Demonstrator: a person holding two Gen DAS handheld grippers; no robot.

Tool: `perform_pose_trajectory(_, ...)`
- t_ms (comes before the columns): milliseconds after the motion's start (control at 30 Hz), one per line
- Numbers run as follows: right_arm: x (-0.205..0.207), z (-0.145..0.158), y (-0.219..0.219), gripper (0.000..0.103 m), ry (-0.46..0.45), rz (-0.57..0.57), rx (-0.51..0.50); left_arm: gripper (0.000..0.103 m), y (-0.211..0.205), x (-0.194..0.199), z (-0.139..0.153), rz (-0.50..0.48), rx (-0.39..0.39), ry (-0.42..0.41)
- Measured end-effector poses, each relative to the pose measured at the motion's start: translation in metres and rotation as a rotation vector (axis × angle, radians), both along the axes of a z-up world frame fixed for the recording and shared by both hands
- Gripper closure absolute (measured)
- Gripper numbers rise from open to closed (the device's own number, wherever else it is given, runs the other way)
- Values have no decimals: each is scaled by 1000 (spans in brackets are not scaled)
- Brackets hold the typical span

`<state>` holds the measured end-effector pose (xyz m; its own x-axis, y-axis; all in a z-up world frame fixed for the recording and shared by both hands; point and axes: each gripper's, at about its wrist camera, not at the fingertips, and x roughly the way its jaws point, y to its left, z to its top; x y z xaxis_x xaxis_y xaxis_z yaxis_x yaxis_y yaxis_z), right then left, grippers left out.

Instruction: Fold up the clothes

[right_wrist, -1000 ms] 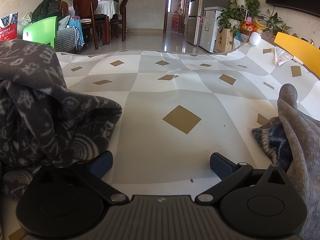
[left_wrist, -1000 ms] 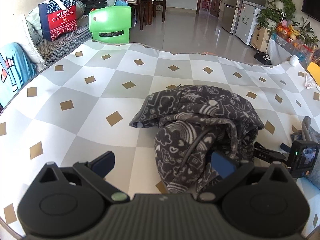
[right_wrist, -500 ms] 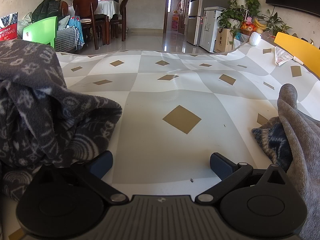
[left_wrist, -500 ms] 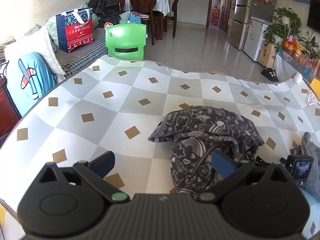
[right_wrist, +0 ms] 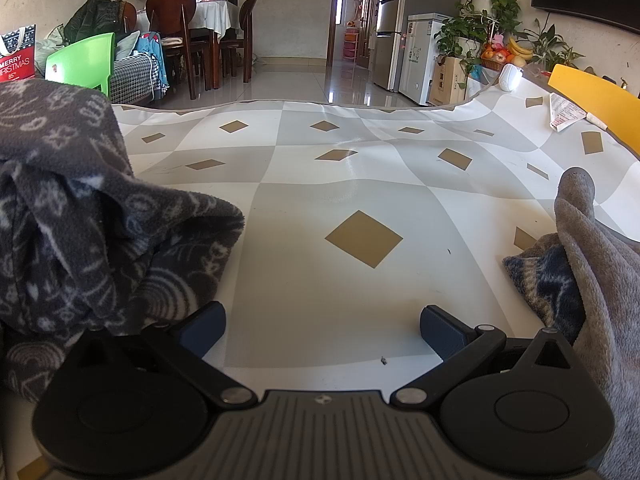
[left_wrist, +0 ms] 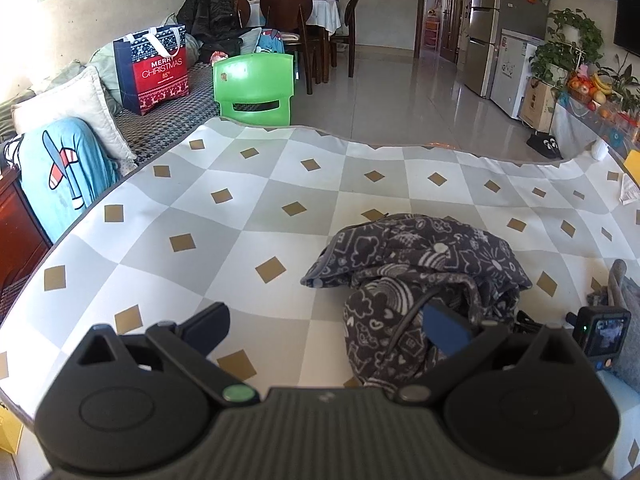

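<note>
A dark grey fleece garment with white doodle print (left_wrist: 416, 264) lies bunched in a heap on the checkered tablecloth (left_wrist: 240, 220), right of centre in the left wrist view. My left gripper (left_wrist: 324, 326) hovers open above the table's near edge; its right finger overlaps the heap's near side and nothing is held. In the right wrist view the same garment (right_wrist: 80, 216) fills the left side. My right gripper (right_wrist: 320, 330) rests open on the cloth beside it, over bare table. A grey fleece piece (right_wrist: 592, 264) lies at its right.
The right gripper's body with its small camera (left_wrist: 602, 332) shows right of the heap. A green chair (left_wrist: 254, 88) and a sofa with a Christmas bag (left_wrist: 154, 68) stand beyond the far table edge. A yellow chair back (right_wrist: 592, 104) and a folded paper (right_wrist: 564, 114) sit far right.
My left gripper has pulled back and risen, so the garment heap looks smaller and farther right in its view. The right gripper has stayed still.
</note>
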<state>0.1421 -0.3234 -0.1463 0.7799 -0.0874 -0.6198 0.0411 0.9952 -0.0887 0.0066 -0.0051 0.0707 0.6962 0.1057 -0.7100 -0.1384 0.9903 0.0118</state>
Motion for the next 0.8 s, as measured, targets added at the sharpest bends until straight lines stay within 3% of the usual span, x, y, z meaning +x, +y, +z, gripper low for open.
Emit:
perform_pose_trajectory(367, 0, 0, 0, 0, 0, 0, 0, 0, 3, 14, -27, 47, 62, 55)
perform_pose_trajectory(500, 0, 0, 0, 0, 0, 0, 0, 0, 7, 15, -34, 30, 15, 72)
perform_pose_trajectory(600, 0, 0, 0, 0, 0, 0, 0, 0, 6, 16, -42, 32, 47, 73)
perform_pose_trajectory(800, 0, 0, 0, 0, 0, 0, 0, 0, 5, 23, -49, 18, 24, 71)
